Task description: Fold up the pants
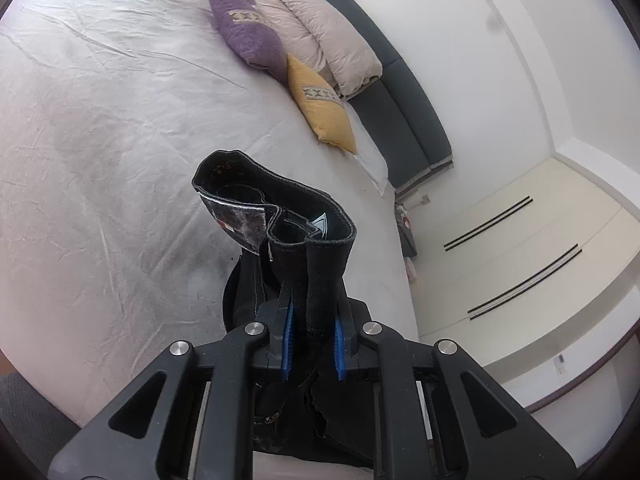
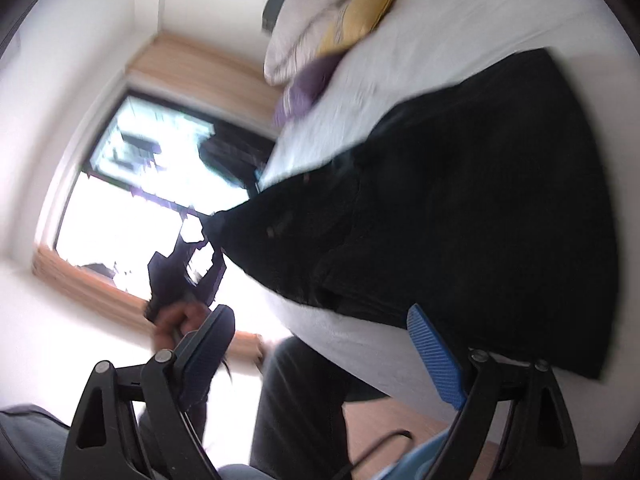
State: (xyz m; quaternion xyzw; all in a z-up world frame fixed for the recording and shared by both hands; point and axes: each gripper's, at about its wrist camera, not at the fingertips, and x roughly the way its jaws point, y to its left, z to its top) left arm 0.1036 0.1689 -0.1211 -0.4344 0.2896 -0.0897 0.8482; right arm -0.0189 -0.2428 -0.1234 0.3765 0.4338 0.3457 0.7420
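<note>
Mostly, the bed (image 1: 100, 140) carries the work: black pants (image 2: 480, 200) lie spread across its pale sheet near the edge, one end drawn up off the mattress. No neat fold shows yet, so the task looks early, with the legs not yet laid over one another and halved. Pillows (image 1: 316, 40) sit well apart at the headboard. The left tongs (image 1: 314, 344) are clamped tight on a bunched waistband or hem of the pants, lifted above the sheet. The right tongs (image 2: 320, 356) stand wide apart with nothing between the blue pads, just beside the garment's near edge, likely about to take a second hold.
</note>
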